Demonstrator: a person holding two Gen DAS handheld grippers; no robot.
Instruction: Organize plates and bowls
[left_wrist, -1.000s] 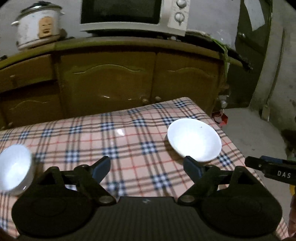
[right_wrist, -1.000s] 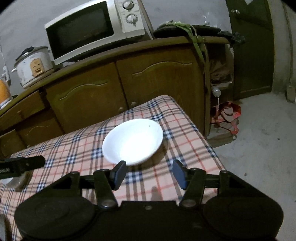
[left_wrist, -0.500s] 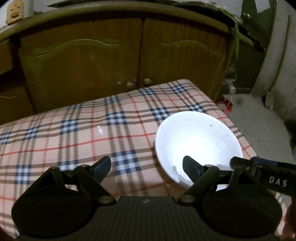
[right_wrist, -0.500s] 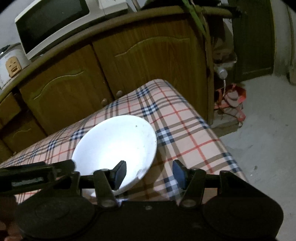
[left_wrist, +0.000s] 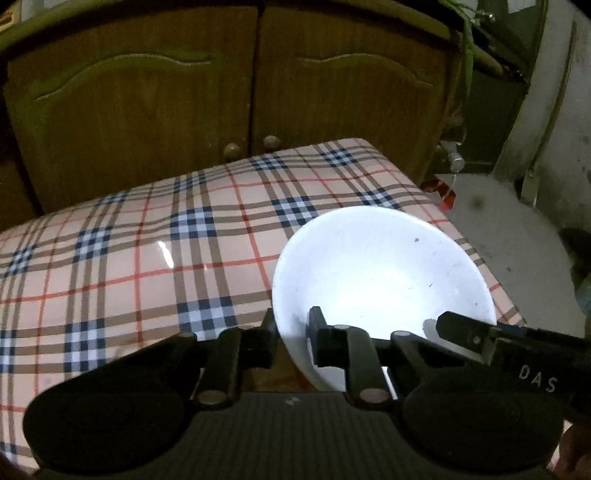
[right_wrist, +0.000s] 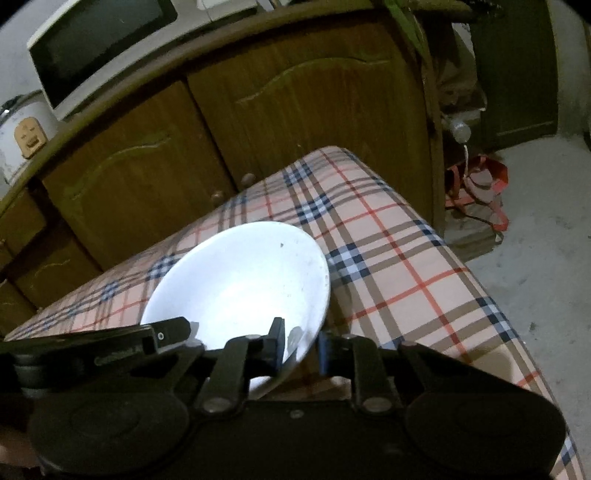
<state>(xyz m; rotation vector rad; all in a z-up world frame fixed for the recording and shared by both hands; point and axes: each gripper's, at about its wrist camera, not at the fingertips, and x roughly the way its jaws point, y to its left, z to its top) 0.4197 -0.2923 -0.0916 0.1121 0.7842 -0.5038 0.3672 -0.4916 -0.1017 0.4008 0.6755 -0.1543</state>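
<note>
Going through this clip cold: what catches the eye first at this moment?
The white bowl, glaring bright on the plaid tablecloth near the table's right corner, dominates both views. Both grippers clamp its near rim: the left gripper on the left side, the right gripper on the right side, each with one finger inside and one outside. Behind stands a dark wooden cabinet, with a microwave on top.

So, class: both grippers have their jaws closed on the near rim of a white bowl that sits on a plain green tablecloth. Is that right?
Not quite. The tablecloth is checked pink plaid, not plain green, as the left wrist view shows. The rest holds: the left gripper and right gripper both clamp the white bowl's near rim.
</note>
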